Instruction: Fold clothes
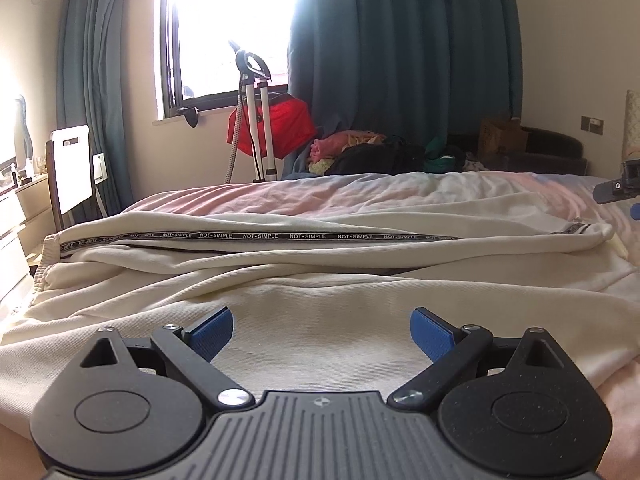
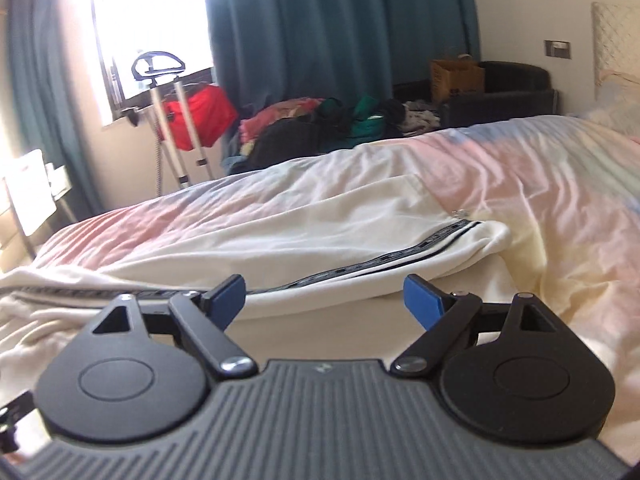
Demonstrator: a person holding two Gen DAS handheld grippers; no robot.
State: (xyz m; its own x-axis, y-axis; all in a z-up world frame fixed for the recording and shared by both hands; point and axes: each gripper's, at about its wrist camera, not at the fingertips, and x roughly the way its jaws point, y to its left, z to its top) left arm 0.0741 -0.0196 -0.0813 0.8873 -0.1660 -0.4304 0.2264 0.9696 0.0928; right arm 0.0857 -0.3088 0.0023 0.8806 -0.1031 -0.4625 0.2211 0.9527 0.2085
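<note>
Cream trousers [image 1: 304, 276] with a black "NOT-SIMPLE" side stripe lie spread across the bed, waistband at the left. They also show in the right wrist view [image 2: 320, 236], where the leg end lies at the right. My left gripper [image 1: 322, 330] is open and empty, low over the near cloth. My right gripper [image 2: 324, 300] is open and empty, just above the striped leg. Part of the right gripper [image 1: 618, 188] shows at the right edge of the left wrist view.
The bed has a pastel pink and blue sheet [image 2: 540, 184]. Beyond it stand a garment steamer [image 1: 256, 120], a red bag [image 1: 284, 124], a pile of clothes [image 1: 360, 152], teal curtains [image 1: 400, 48] and a dark armchair with a cardboard box [image 2: 458, 74]. A white chair [image 1: 72, 168] stands at left.
</note>
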